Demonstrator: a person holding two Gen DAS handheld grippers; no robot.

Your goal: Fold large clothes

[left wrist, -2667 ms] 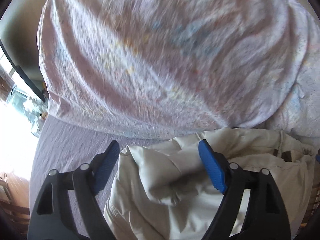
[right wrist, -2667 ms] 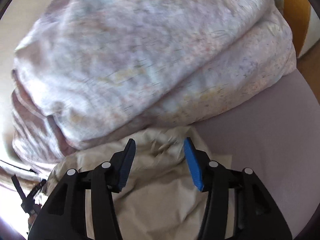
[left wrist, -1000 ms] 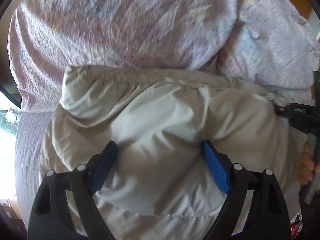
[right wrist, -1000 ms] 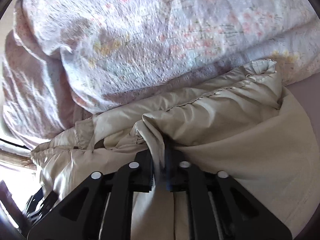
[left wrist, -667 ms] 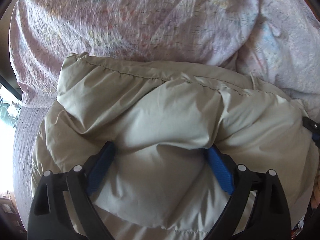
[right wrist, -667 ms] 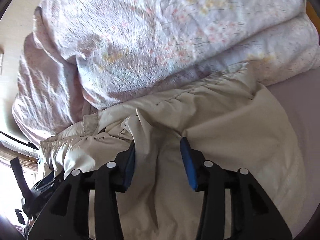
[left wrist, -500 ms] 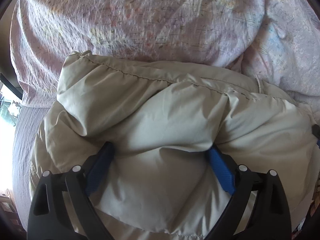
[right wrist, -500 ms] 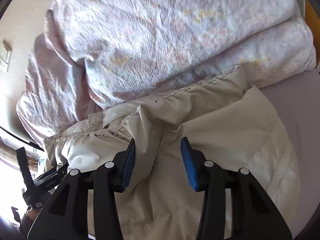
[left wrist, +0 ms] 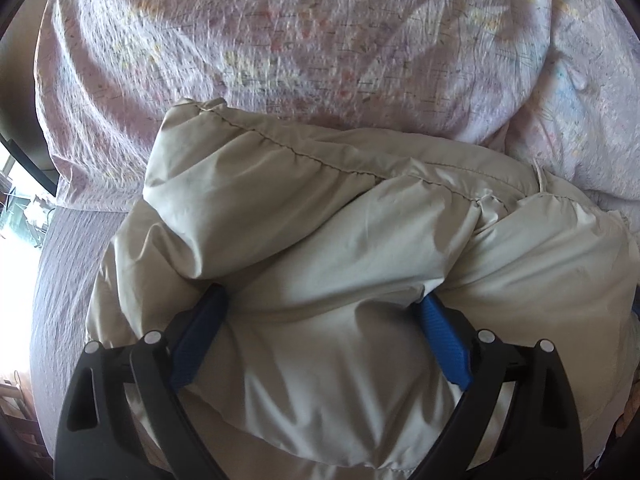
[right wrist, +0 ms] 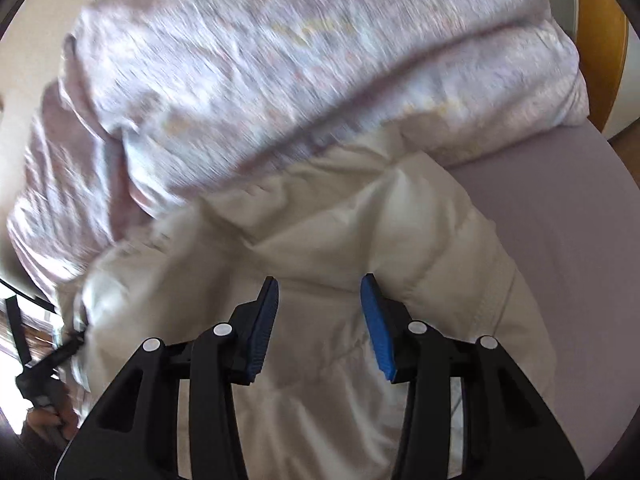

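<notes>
One wide bed carries the padded beige jacket, bunched against the floral duvet at its far edge. Left gripper, fingers spread wide, straddles a puffy fold; right gripper, fingers apart, clamps nothing. Press air out before creasing.

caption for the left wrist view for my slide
Left gripper spread wide over a puffy beige jacket lying against a floral duvet.
</notes>
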